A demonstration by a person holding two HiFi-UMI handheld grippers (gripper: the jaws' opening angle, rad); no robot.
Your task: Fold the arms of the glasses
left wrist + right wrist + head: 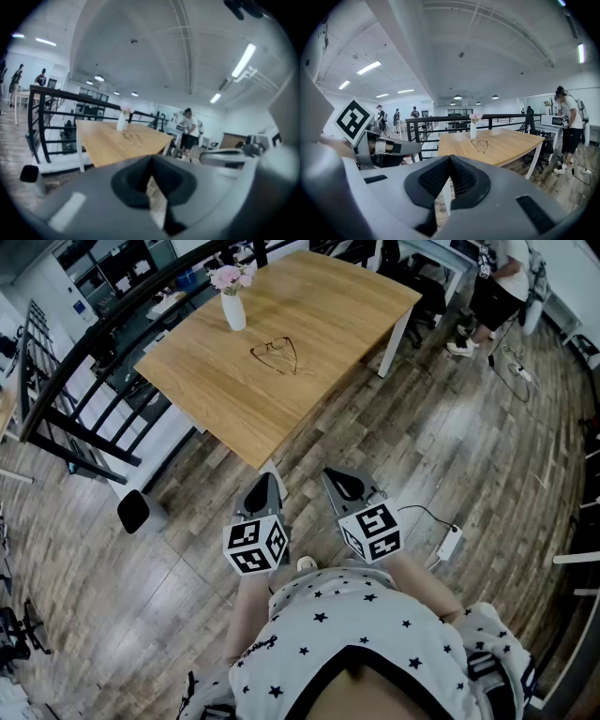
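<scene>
Standing on a plank floor is a wooden table (319,324), short of whose near corner the left gripper (272,476) and right gripper (330,474) hang side by side, jaws pressed together on nothing, while on the tabletop a white vase (233,311) stands near the glasses (276,354), lying with arms unfolded

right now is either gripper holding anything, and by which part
Nothing is held. The left gripper and the right gripper are both shut and empty, short of the table. The glasses lie on it, untouched.
</scene>
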